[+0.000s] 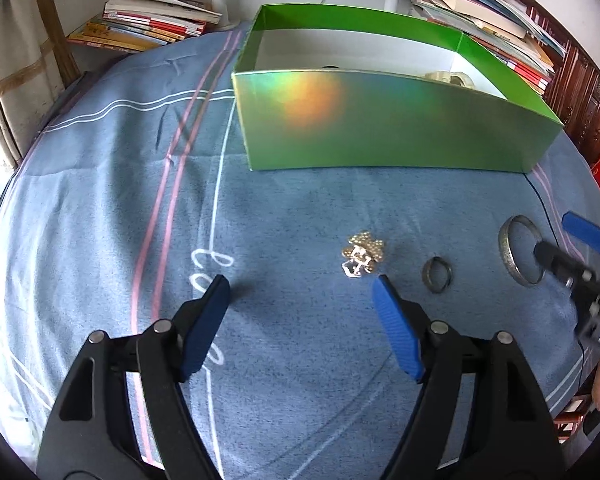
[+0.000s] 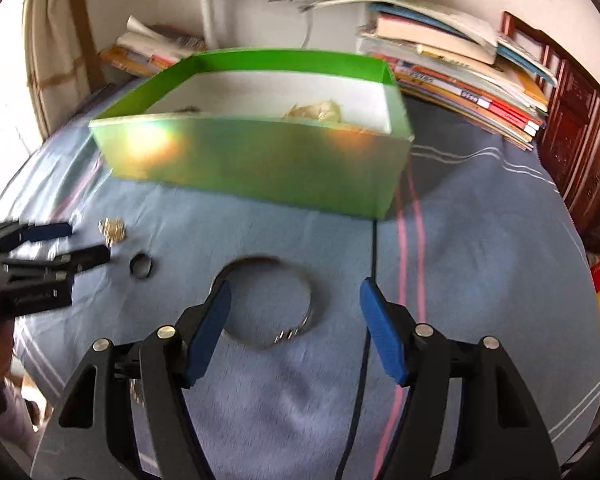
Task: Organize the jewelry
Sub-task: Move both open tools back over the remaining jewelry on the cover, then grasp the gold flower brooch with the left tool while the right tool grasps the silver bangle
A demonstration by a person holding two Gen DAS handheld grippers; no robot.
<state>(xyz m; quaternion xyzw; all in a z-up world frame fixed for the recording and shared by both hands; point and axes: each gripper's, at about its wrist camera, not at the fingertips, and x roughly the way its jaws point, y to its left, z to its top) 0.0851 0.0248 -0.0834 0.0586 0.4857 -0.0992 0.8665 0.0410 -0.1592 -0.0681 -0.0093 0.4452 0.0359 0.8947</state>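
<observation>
Listing from the green open cardboard box [image 1: 380,128]: before its front wall on blue cloth [image 1: 100,200] lie a gold beaded brooch [image 1: 362,258], dark small ring [image 1: 437,275], silver bangle [image 2: 272,300]. My left gripper [image 1: 300,292] and right gripper [image 2: 296,292] both gape wide, empty.

Blue cloth [image 1: 100,200] — box [image 1: 380,128], jewelry [image 1: 362,258]
</observation>
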